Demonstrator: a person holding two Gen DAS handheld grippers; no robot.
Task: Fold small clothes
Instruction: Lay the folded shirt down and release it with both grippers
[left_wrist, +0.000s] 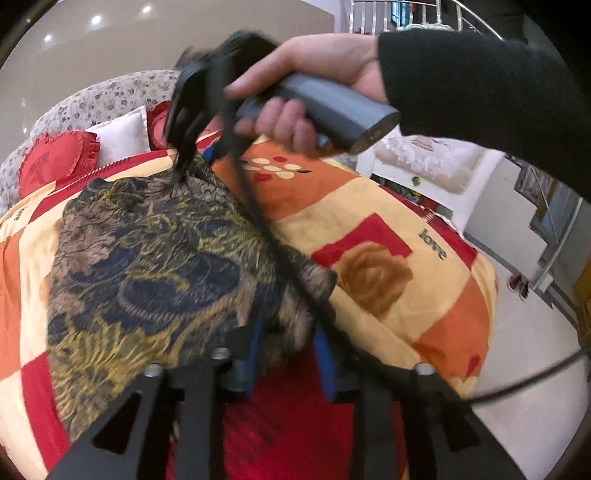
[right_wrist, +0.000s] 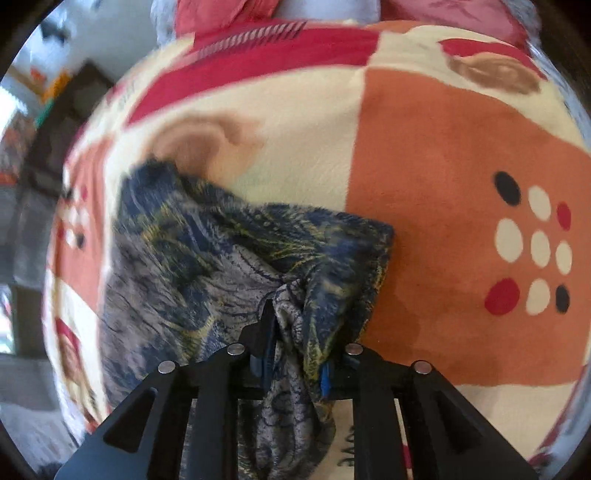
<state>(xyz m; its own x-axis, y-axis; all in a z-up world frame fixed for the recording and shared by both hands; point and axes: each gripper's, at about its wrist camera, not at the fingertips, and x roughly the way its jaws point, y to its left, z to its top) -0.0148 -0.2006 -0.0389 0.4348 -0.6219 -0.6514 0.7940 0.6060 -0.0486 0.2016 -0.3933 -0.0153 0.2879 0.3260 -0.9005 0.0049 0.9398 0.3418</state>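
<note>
A small patterned garment (left_wrist: 147, 266), navy, yellow and grey-brown, is held up over the bed's quilt (left_wrist: 388, 236). My left gripper (left_wrist: 286, 343) is shut on its near corner, with cloth bunched between the blue pads. My right gripper (left_wrist: 181, 166), held by a hand in a black sleeve, is shut on the far corner. In the right wrist view the same garment (right_wrist: 221, 266) hangs from my right gripper (right_wrist: 295, 347), with cloth pinched between the pads and draping below them.
The quilt (right_wrist: 443, 184) is checked orange, cream and red. A red heart cushion (left_wrist: 55, 158) and a white pillow (left_wrist: 122, 136) lie at the bed's head. A black cable (left_wrist: 266, 229) crosses the garment. White floor (left_wrist: 517, 369) lies to the right of the bed.
</note>
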